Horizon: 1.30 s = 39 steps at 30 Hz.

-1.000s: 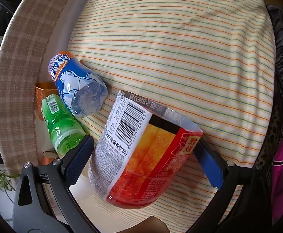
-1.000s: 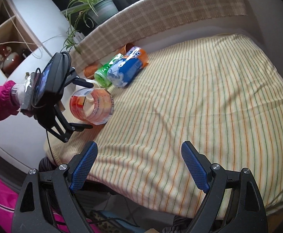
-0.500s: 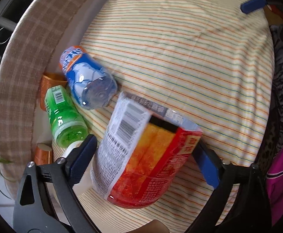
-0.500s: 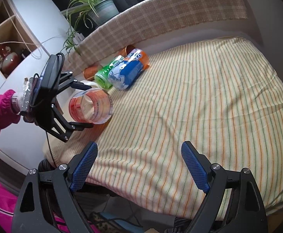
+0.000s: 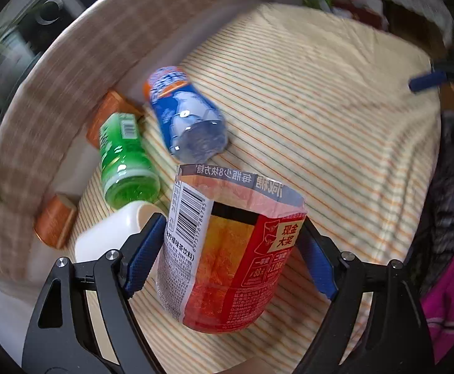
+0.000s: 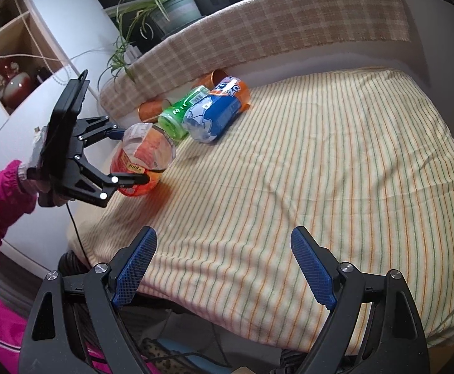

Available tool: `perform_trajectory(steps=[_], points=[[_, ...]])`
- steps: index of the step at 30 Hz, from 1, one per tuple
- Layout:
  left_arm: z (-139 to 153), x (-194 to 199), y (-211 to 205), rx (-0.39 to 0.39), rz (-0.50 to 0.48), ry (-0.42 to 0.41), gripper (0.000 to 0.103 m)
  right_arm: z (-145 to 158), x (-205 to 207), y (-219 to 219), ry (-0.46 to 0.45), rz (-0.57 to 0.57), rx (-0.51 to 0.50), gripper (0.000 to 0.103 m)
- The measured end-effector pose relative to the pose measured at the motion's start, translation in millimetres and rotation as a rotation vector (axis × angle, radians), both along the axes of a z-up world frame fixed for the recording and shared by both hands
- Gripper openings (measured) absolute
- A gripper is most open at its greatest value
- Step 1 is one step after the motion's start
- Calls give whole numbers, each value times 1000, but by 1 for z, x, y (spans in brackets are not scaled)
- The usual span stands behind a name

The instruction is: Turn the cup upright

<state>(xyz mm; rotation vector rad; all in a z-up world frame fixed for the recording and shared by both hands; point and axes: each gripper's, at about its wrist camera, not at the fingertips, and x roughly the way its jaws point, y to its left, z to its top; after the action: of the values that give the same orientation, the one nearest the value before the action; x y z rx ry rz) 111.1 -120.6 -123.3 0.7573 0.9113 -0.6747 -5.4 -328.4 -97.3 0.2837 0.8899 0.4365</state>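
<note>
The cup (image 5: 227,249), a cut-off drink bottle with an orange-and-red label, is sitting between the blue pads of the left gripper (image 5: 230,249), which is pinching it on both sides. Its open cut rim is pointing up and away from the camera, and its rounded base is hanging just above the striped cloth (image 5: 336,143) near the table's left edge. In the right wrist view the cup (image 6: 142,162) is tilting, mouth toward the bottles. Just beyond it a green bottle (image 5: 124,159) and a blue bottle (image 5: 186,121) are lying on their sides, touching. The right gripper (image 6: 224,268) is hovering with its fingers spread wide, holding nothing, over the cloth's near edge.
</note>
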Motion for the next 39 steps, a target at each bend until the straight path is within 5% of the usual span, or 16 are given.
perform_trajectory(steps=[11, 20, 39], points=[[9, 7, 52, -384, 244, 38, 85, 4, 8, 15, -5, 29, -25, 88], [11, -8, 59, -595, 335, -24, 85, 10, 13, 34, -18, 62, -47, 88], [-6, -4, 53, -735, 510, -96, 85, 28, 6, 55, -141, -122, -150, 88]])
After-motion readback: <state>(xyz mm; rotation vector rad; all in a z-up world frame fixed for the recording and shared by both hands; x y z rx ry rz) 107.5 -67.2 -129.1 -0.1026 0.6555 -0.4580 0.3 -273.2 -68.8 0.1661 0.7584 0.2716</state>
